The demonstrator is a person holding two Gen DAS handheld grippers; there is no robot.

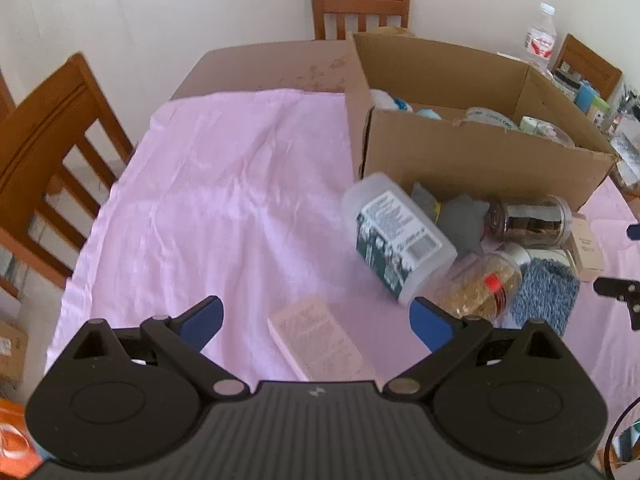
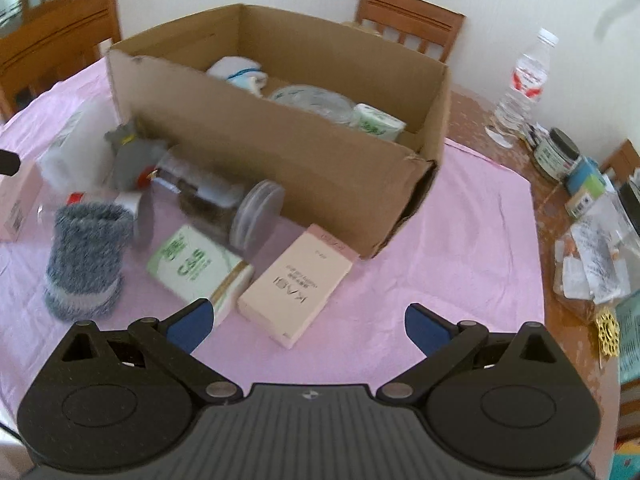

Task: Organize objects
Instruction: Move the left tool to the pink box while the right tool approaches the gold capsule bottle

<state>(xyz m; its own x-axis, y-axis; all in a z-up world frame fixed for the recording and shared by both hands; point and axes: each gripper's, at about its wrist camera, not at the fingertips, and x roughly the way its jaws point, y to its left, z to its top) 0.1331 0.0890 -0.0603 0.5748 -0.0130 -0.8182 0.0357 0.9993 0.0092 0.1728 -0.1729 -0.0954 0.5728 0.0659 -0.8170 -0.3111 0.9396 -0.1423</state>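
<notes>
Here the right claw hangs with its jaws spread wide and empty, low centre of the frame, just short of a pale pink carton lying flat on the cloth. That carton looks light and stiff, likely best pinched across its narrow sides. The left claw is likewise parted and empty over another pink box. Beyond lie a soft grey sock, a slick clear jar on its side that might roll, and a green tissue pack. The cardboard box, upper centre, already holds items. A wrinkled pink cloth covers the table; wooden chairs and a white wall ring it.
</notes>
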